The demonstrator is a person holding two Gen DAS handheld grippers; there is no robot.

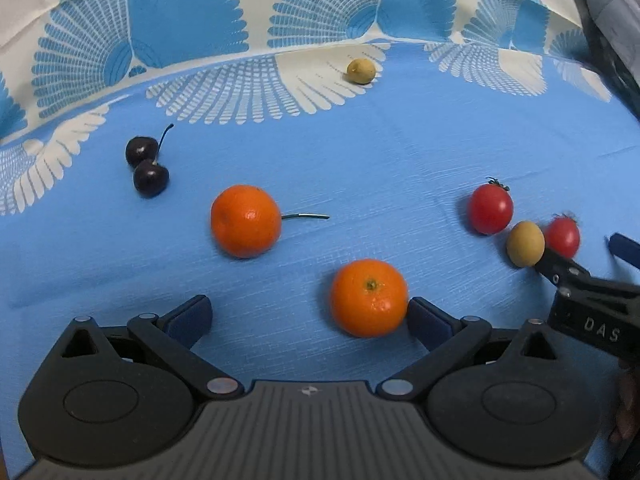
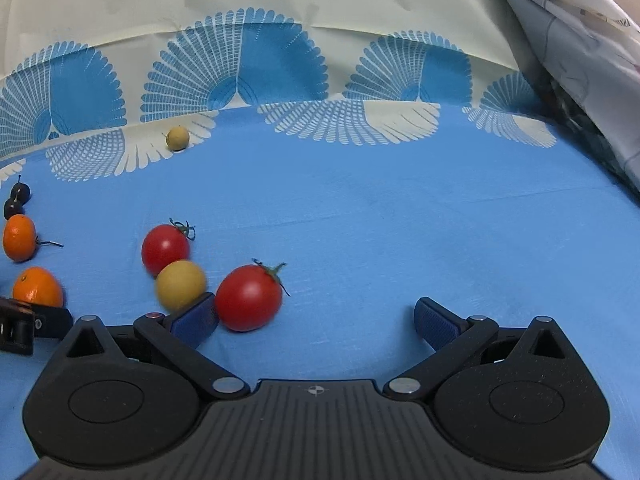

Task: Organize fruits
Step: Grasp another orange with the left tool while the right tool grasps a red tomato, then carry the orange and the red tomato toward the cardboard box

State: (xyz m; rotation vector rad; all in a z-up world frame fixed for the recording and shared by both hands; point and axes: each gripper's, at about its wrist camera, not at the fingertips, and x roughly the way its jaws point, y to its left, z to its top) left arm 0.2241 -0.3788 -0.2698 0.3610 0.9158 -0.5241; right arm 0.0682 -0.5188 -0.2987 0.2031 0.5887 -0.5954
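Observation:
My left gripper (image 1: 308,316) is open and empty; its right finger touches a near orange (image 1: 368,298). A second orange (image 1: 245,221) lies beyond, with two dark cherries (image 1: 147,167) to its left. My right gripper (image 2: 316,320) is open; a red tomato (image 2: 249,298) lies just inside its left finger (image 2: 196,318), which touches a yellow-brown longan (image 2: 181,285). Another tomato (image 2: 165,249) sits behind. A far longan (image 2: 177,138) lies near the cloth's pattern. The right gripper (image 1: 588,256) shows at the right of the left wrist view.
A blue cloth (image 2: 400,220) with white fan patterns covers the table. A loose green stem (image 1: 306,216) lies beside the far orange. Crumpled pale fabric (image 2: 580,40) rises at the far right. The oranges (image 2: 38,287) show at the left of the right wrist view.

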